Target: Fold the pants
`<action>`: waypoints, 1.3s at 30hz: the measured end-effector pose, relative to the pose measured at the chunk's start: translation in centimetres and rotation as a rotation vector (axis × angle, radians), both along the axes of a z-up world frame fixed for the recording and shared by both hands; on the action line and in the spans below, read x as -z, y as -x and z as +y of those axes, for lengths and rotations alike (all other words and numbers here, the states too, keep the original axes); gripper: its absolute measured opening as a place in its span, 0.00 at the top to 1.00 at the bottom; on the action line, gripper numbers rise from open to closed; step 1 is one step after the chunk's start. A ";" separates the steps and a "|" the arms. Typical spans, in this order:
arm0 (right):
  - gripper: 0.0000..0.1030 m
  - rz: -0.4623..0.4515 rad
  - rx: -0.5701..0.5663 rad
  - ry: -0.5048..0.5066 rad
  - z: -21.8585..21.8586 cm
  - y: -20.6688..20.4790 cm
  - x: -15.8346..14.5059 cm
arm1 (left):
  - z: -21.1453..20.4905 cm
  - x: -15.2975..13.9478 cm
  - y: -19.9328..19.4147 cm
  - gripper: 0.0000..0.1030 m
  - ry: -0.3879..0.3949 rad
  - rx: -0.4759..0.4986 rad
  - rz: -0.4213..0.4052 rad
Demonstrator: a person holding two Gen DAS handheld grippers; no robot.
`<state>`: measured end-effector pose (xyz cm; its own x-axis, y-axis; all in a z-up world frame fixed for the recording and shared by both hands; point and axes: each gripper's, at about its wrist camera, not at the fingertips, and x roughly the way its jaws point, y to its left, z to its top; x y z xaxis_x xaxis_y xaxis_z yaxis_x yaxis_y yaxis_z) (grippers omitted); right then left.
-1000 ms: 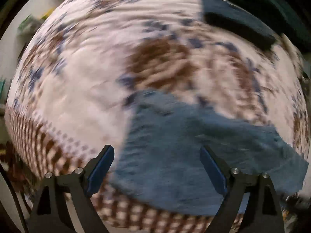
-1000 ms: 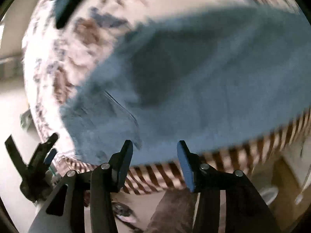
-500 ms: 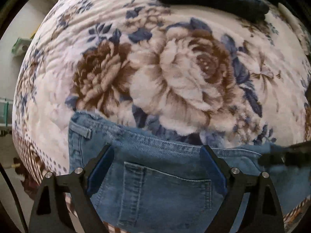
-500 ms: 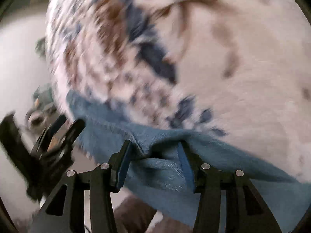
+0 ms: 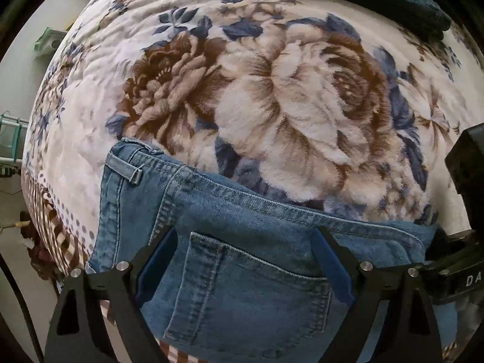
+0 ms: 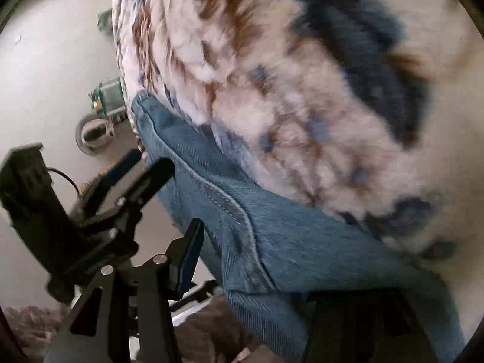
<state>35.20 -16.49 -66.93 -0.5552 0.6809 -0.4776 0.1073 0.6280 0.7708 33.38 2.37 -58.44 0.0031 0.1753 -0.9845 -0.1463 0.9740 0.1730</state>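
Denim: your blue jeans [image 5: 242, 272] lie on the floral plush blanket [image 5: 272, 90]. Your left gripper [image 5: 242, 269] gapes wide above the back pocket; your right gripper [image 6: 248, 266] is closing on the jeans' edge.

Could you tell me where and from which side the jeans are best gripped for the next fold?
Probably grip the jeans at the waistband, coming from above. It is a thick, stitched edge lying flat on the blanket, easy to pinch. The left tool hovers open over the back pocket; the right tool is closing with denim between its fingers.
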 end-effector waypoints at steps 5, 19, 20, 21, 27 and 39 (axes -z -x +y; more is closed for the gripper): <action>0.82 0.051 0.284 -0.004 -6.8 -2.3 -0.9 | 0.8 1.7 0.5 0.12 -0.017 -0.008 0.048; 0.82 -0.118 0.312 0.340 -9.0 -5.4 -3.4 | -0.1 1.1 0.1 0.12 0.004 0.001 0.060; 0.82 -0.116 0.336 0.317 -9.4 -5.8 -4.0 | -0.1 0.9 0.1 0.12 0.003 0.004 0.058; 0.82 -0.111 0.336 0.285 -9.5 -6.0 -4.5 | -0.3 0.7 0.0 0.12 0.005 0.004 0.054; 0.60 -0.135 0.164 0.238 -7.0 -3.7 -7.4 | -0.9 -0.4 -1.3 0.12 0.056 -0.005 0.023; 0.98 -0.254 0.204 0.386 -5.9 -2.7 -5.1 | -3.6 0.9 -5.7 0.12 0.117 0.106 0.021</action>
